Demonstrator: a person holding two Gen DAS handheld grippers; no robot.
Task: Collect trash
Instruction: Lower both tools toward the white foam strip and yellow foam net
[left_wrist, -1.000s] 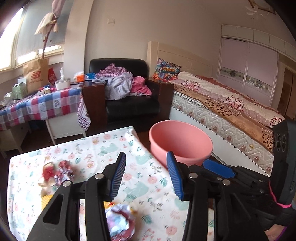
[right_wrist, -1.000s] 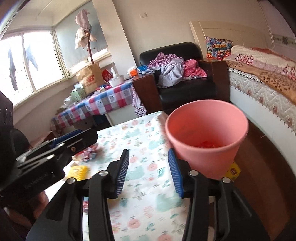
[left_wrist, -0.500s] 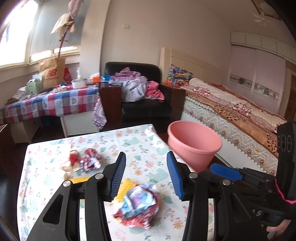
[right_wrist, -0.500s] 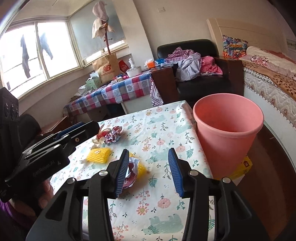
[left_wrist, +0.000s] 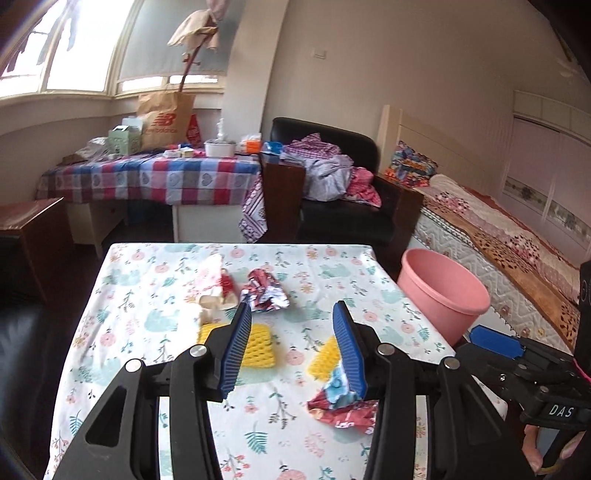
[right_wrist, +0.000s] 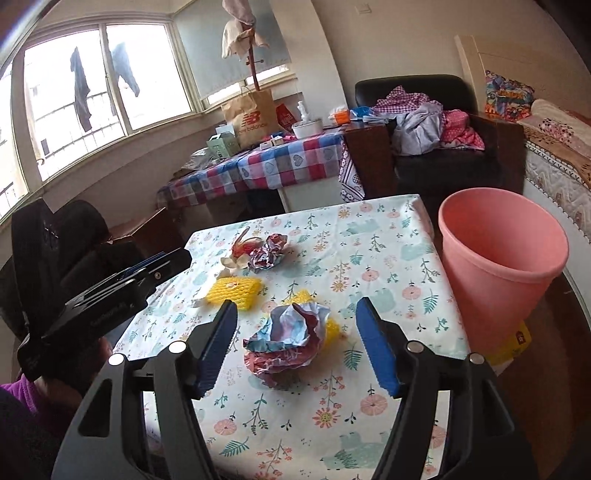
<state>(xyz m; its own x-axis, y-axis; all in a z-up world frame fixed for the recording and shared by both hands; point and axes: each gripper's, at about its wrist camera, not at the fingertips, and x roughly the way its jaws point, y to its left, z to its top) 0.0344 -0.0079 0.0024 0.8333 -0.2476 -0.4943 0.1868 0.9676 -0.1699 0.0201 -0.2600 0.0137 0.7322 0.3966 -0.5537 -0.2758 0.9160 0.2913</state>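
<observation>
Daylight floods in from the blown-out windows (right_wrist: 92, 85) — soft shadows; fisheye bending and dark vignette at edges.

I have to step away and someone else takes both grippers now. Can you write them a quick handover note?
Left gripper open, empty, over the table.
Right gripper open, empty, lined up on the near wrapper.
Also on the table: two yellow foam nets, far wrapper, red-and-white scraps.
Pink bin stands on the floor off the table's right edge.
Left: all of this trash.
</observation>
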